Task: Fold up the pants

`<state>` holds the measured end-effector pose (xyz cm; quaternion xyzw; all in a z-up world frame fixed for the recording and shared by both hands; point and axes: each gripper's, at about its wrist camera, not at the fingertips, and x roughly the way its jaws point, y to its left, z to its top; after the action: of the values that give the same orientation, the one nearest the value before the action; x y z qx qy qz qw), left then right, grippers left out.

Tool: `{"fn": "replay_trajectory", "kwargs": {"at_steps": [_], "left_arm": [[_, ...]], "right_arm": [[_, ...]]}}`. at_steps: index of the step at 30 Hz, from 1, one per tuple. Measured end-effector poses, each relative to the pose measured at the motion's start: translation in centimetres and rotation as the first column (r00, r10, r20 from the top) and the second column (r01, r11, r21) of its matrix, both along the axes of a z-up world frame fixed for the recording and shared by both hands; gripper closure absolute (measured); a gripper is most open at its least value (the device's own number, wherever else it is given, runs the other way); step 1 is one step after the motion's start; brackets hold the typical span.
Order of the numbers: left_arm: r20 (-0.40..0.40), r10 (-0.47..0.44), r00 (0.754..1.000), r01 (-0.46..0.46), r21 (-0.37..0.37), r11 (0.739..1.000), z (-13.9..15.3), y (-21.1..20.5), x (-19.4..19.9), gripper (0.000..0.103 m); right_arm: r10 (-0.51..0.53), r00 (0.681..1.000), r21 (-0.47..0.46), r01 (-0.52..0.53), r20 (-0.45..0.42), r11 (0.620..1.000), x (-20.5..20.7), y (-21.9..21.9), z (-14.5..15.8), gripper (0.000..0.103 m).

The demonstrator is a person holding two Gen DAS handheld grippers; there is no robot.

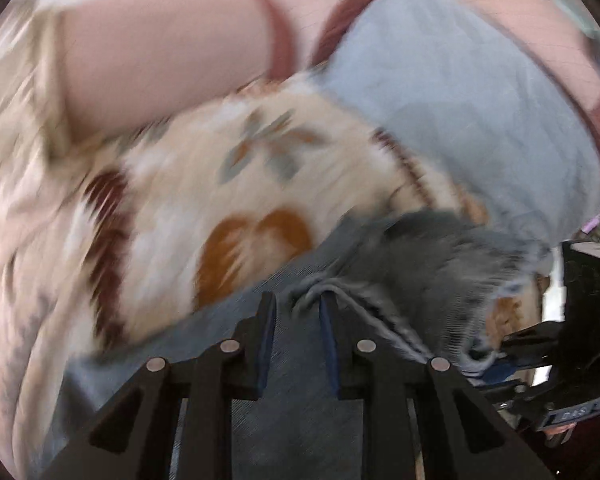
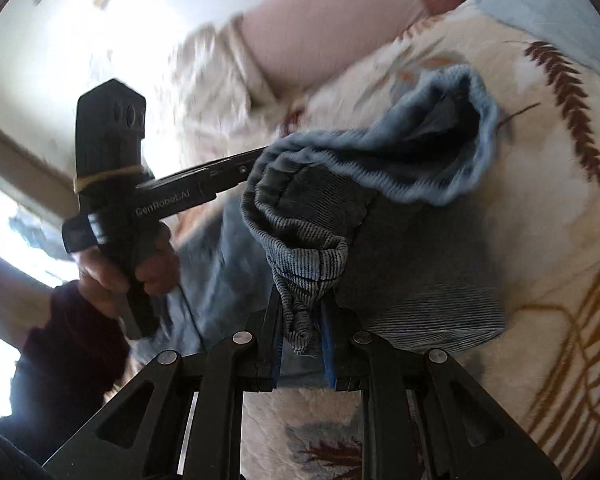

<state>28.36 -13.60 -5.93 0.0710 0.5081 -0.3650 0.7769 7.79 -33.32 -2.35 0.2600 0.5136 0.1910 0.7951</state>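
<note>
Pants (image 2: 340, 216) bunched and blurred, clamped in right claw (image 2: 300, 320), left claw (image 1: 298, 308) also pinching them.

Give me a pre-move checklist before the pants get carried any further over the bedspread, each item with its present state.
1. Right gripper pinches the pants: ok, a bunched fold sits between its fingers.
2. Left gripper holds fabric: ok, denim lies between its fingers, though the left view is blurred.
3. Both grippers on the same end of the pants: ok, they stand close together.
4. Leg opening flat: not ok, it gapes open.
5. Rest of the pants lying smooth: cannot tell, mostly hidden.
6. Bedspread clear ahead: ok.
</note>
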Motion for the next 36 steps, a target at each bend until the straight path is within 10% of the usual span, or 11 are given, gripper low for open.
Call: {"fn": "replay_trajectory", "kwargs": {"at_steps": [5,9,15,21,27,30,32,36], "left_arm": [[0.025,0.055,0.998,-0.056,0.072,0.996,-0.1,2.0,-0.9,0.079],[0.120,0.077,0.990,-0.088,0.095,0.992,2.5,2.7,-2.0,0.078],[0.159,0.065,0.985,-0.072,0.035,0.997,5.5,1.7,-4.3,0.075],[0.229,-0.052,0.972,0.050,0.012,0.999,6.6,-3.0,-9.8,0.043],[0.350,-0.153,0.924,0.097,0.173,0.980,5.9,-7.6,-12.5,0.022],[0.337,-0.196,0.921,0.097,0.289,0.952,3.8,-9.2,-11.8,0.037],[0.265,-0.186,0.946,0.097,0.318,0.943,2.5,-9.7,-10.3,0.074],[0.086,-0.087,0.993,0.070,0.183,0.981,2.9,-8.8,-7.0,0.086]], "right_arm": [[0.114,0.989,0.002,-0.115,-0.096,0.993,0.7,1.7,-2.2,0.076],[0.129,0.991,0.218,-0.116,-0.042,0.969,1.0,-1.5,-0.3,0.040],[-0.118,0.993,0.406,0.099,0.023,0.908,0.1,-10.3,0.5,0.036],[-0.208,0.973,0.455,0.230,-0.098,0.861,1.6,-11.9,-2.6,0.036],[-0.280,0.935,0.446,0.351,-0.218,0.823,1.3,-11.9,-4.2,0.036],[-0.313,0.909,0.464,0.411,-0.276,0.785,1.0,-12.9,-6.0,0.037],[-0.330,0.901,0.478,0.430,-0.282,0.766,0.7,-13.7,-6.1,0.037],[-0.324,0.907,0.476,0.418,-0.269,0.774,0.7,-13.7,-5.6,0.037]]}}
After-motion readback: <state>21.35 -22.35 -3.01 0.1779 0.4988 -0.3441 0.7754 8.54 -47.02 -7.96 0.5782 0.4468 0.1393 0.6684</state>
